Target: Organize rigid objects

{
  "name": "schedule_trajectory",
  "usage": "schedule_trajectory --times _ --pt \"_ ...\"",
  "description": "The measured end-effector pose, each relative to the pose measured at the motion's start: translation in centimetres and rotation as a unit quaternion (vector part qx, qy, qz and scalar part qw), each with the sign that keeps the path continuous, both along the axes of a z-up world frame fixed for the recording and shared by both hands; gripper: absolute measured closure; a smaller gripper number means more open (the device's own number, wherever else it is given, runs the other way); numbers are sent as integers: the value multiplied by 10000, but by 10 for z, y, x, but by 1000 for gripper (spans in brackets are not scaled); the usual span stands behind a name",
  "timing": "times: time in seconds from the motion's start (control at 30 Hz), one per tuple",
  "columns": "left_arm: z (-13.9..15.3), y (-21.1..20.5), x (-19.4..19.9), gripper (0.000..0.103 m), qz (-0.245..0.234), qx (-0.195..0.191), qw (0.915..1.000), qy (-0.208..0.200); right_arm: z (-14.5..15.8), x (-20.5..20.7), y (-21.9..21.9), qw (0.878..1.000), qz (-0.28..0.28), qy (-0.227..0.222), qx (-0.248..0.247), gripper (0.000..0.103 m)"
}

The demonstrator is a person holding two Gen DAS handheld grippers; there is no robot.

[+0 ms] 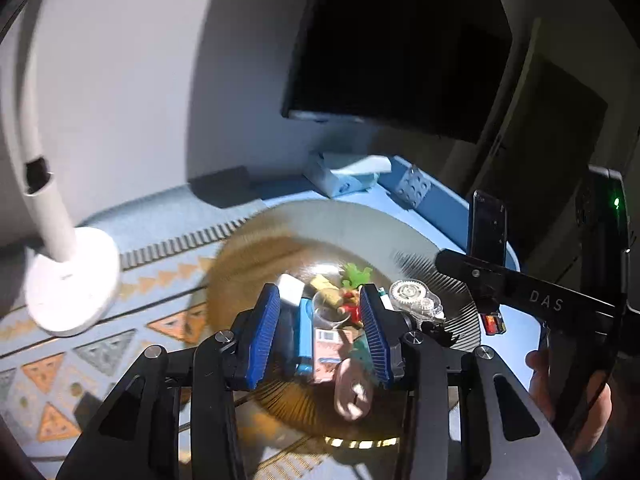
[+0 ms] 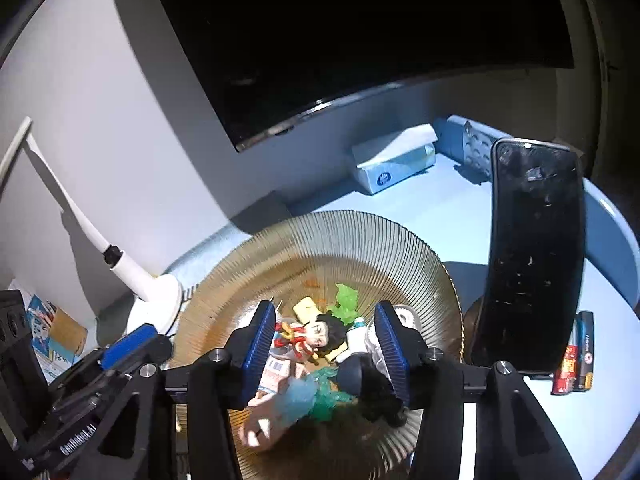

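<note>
A ribbed amber glass plate (image 1: 256, 256) (image 2: 360, 240) holds a pile of small rigid things: a toy figure with black hair (image 2: 316, 336), green plastic pieces (image 2: 346, 300), a yellow block (image 2: 306, 306), a white block (image 1: 290, 286), a clear tape dispenser with gears (image 1: 416, 298) and a small barcoded box (image 1: 326, 340). My left gripper (image 1: 320, 332) is open and empty above the pile. My right gripper (image 2: 326, 348) is open and empty above the pile too. A blurred pinkish piece (image 2: 260, 420) and a teal piece (image 2: 298, 396) lie at the plate's near side.
A phone (image 2: 536, 252) stands upright right of the plate, with batteries and small packs (image 2: 576, 356) beside it. A white lamp base (image 1: 72, 280) stands left. A tissue box (image 2: 394, 160) and a monitor (image 2: 360, 40) are behind. A patterned mat (image 1: 80, 352) lies left.
</note>
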State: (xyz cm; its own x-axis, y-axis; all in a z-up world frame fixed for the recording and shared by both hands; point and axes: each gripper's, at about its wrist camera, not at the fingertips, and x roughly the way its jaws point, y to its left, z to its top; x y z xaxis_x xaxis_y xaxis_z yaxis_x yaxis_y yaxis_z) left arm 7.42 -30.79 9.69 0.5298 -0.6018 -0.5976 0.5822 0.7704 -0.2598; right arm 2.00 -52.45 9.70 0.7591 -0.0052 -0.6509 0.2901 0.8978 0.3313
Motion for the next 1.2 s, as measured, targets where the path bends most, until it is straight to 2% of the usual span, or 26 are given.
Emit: schedule_trajectory --times 0.13,0.17,0.3,0.4,0.5,0.53,0.63,0.7,0.77,0.9,1.2 --pt "20 40 -15 64 353 -93 9991 -199 14 -8 20 9996 205 -145 -89 49" --pt "25 51 -19 64 449 -101 9986 -260 18 -10 30 9993 289 -177 -137 46" --pt "45 100 -42 64 873 -107 9946 -554 31 -14 71 9969 654 -297 -314 45" --pt "57 138 -61 59 1289 -25 9885 -784 40 -17 116 9923 1000 -378 -631 39" --pt "61 175 -82 59 1734 67 9802 -953 41 -20 165 9854 1324 -433 -983 37" --pt "59 185 -88 55 1867 102 9776 -971 40 -20 183 9828 1445 -443 -1057 37" --pt "41 217 -104 36 2323 203 9667 -1055 26 -19 221 9789 1666 -423 -1104 28" --pt "25 231 -108 36 2522 306 9612 -1076 13 -16 239 9771 1739 -372 -1169 27" --pt "3 242 -104 36 2695 409 9578 -911 -8 -11 259 9747 1818 -284 -1272 27" --pt "-28 257 -94 36 2848 329 9567 -495 -41 -2 278 9722 1969 -10 -1266 27" --pt "-52 249 -87 36 2920 582 9526 -626 -62 6 286 9703 1997 -41 -1364 27"
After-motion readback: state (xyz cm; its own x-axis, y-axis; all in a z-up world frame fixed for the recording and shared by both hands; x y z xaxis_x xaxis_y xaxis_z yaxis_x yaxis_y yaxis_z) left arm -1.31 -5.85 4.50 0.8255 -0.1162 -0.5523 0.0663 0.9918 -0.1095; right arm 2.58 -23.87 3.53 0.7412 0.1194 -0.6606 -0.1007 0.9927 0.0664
